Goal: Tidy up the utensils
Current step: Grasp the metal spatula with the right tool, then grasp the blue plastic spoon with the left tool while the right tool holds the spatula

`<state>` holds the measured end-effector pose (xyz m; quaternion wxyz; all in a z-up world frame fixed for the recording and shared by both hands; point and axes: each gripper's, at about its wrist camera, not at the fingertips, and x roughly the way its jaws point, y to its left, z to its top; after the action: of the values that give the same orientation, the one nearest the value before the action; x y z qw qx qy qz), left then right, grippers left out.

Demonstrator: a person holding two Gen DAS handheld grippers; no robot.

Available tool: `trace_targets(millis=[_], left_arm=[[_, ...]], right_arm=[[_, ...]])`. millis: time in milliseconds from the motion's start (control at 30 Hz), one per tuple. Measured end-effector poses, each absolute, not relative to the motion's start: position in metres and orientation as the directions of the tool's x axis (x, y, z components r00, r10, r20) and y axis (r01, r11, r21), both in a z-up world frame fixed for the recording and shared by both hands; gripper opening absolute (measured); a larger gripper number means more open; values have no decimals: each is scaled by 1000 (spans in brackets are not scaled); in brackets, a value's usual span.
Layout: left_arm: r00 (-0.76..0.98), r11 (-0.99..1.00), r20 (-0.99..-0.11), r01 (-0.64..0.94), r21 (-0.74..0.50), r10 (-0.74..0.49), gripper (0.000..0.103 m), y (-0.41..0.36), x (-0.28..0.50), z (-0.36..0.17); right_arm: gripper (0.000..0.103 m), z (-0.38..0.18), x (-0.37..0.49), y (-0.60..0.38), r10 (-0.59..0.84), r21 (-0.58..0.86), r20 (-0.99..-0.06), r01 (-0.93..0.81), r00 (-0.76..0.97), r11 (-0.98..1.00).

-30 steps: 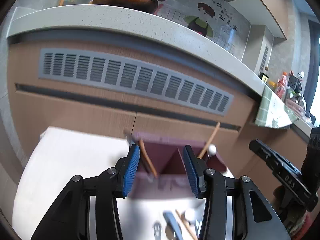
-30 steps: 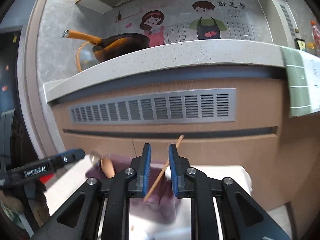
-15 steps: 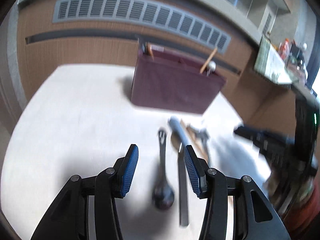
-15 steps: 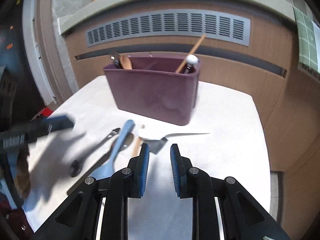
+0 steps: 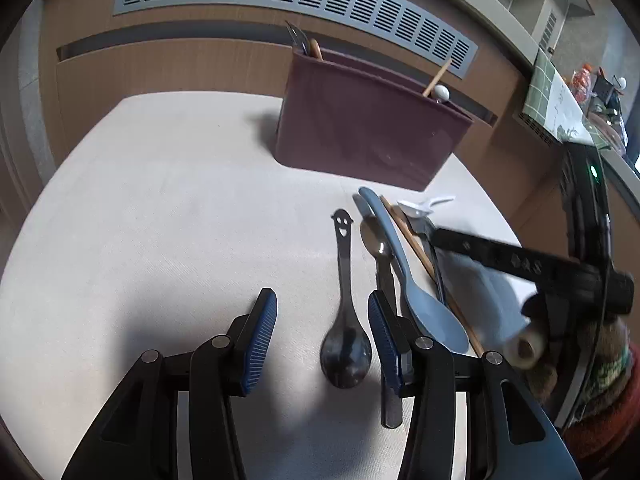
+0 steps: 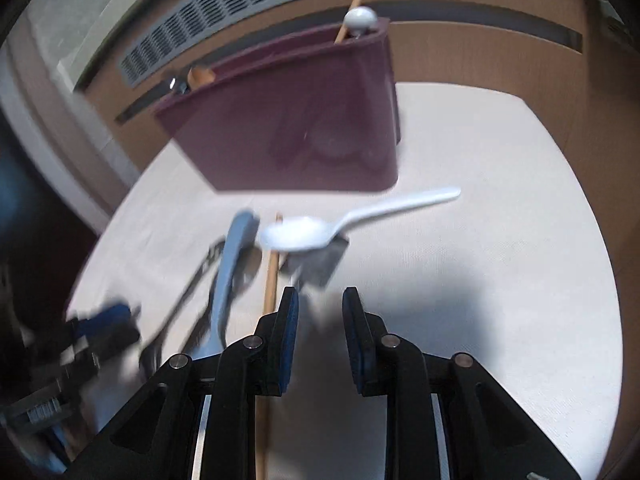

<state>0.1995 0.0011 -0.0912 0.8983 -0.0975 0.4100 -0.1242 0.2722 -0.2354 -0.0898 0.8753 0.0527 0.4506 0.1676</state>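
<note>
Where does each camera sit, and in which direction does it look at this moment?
Left wrist: on the left tool, looking forward and down over the table at the black spoon, with the maroon holder behind; its two open blue-padded fingers show, and the right tool reaches in.
Right wrist: on the right tool, facing the holder and the white spoon; its fingers show, and the left tool, blurred.
Shared: holder, table, blue spoon, chopstick, white spoon.

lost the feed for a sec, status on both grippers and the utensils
Left gripper open, empty, low over black spoon. Right gripper open, empty, near white spoon. Loose utensils overlap on table; maroon caddy partly filled.
</note>
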Motion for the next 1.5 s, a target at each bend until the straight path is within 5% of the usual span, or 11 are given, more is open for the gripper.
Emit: trace_targets(millis=[233,467,900,1233,1500], left_arm=[[617,951,-726,153,-267,-303,49,-5,199,-93],[619,951,-722,192,-242,-309,49,-6,191,-86],[574,943,-749,230,-239,-330,48,-15,171,-83],[578,974,-789,194,-114,-207,31,-21,193,-88],[576,951,-763,255,-176,-295,29,-38,216,-70]], right_arm=[[35,-90,294,-204,274,144,-789,-268,550,953],[35,-90,291,-178,160,-40,-800,-317,578,948],[30,-70,215,-257,204,26,-738,-274,644,961],[30,-73,193,-268,231,64,-720,-269,655,961],[30,-71,189,-265,228,45,-704,-279,673,959]])
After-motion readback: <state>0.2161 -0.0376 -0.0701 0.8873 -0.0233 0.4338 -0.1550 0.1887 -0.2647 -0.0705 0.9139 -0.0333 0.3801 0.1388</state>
